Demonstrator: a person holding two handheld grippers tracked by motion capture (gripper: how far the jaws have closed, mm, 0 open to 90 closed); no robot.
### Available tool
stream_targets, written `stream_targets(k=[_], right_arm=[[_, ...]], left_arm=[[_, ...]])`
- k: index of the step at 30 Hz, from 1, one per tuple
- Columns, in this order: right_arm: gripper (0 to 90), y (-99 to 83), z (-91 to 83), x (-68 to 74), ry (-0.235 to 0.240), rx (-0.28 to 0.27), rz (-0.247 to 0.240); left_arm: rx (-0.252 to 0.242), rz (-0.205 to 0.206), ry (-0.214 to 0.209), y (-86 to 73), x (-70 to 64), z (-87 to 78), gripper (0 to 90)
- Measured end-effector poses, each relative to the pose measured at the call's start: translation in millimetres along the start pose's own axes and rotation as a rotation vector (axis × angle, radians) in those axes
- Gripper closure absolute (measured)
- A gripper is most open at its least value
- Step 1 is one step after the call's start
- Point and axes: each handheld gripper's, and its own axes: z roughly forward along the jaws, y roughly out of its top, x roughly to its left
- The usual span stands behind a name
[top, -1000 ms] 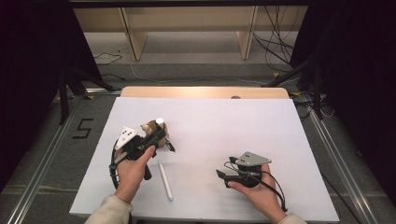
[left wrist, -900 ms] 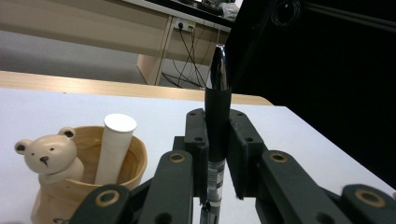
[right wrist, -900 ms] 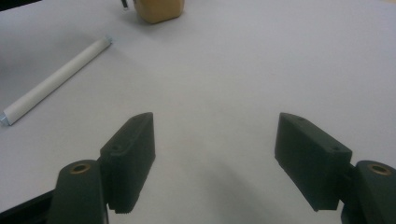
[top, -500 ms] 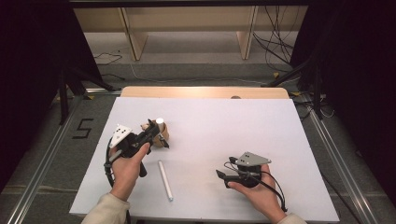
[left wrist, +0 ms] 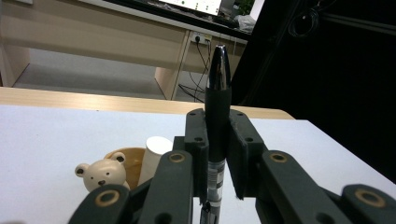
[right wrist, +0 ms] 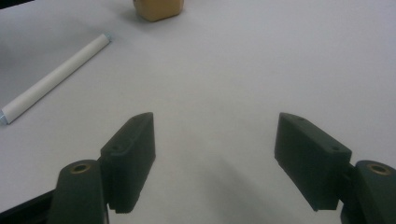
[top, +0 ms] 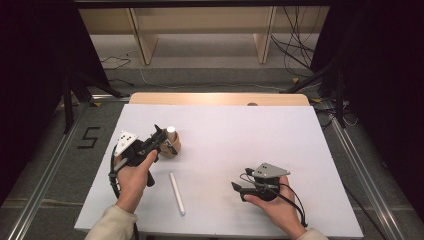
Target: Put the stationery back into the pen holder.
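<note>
While clamped in the left gripper [left wrist: 217, 163] jaws, 1 black pen [left wrist: 218, 93] upright, perhaps above the wooden holder [left wrist: 130, 161]; right gripper [right wrist: 215, 154] jaws wide, empty

White desk [top: 300, 150] with a wooden strip [top: 210, 98] along its far edge. Beyond it, pale wooden shelving [top: 200, 30] on grey floor [top: 210, 70]; black cables [top: 295, 47] at right; a "5" mark [top: 87, 137] at left.

The pen [left wrist: 218, 116] has a glossy black tip above a matt, rubbery-looking barrel. The bear-faced holder [left wrist: 108, 171] looks like smooth pale wood (unvarnished, it seems). The white tube [top: 176, 193] is matt, papery. The worktop [top: 240, 135] is matt white; the fingers [right wrist: 130, 158] are dull black plastic.
</note>
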Motion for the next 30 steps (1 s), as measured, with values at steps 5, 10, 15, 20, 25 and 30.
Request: stream_targets(k=[5,10,15,20,25,30], right_arm=[[29.6,-0.5,0.7,0.0,0.001,0.002,-0.002],[29.7,-0.5,0.7,-0.1,0.001,0.001,0.0],[29.7,-0.4,0.7,-0.2,0.001,0.003,0.0],[29.7,-0.4,1.1,-0.2,0.001,0.001,0.003],[29.8,-0.6,1.4,-0.3,0.002,0.002,0.004],[29.8,-0.6,1.3,-0.2,0.003,0.002,0.003]], left_arm=[[-0.015,0.004,0.012,2.9,0.7,1.7,79.4],[-0.022,0.011,0.018,5.4,0.5,3.2,79.4],[-0.045,0.023,0.033,11.3,1.2,4.0,79.4],[-0.054,0.028,0.041,13.5,2.5,4.9,79.4],[-0.065,0.033,0.05,14.8,3.3,6.1,79.3],[-0.075,0.039,0.063,15.1,3.9,7.5,79.3]])
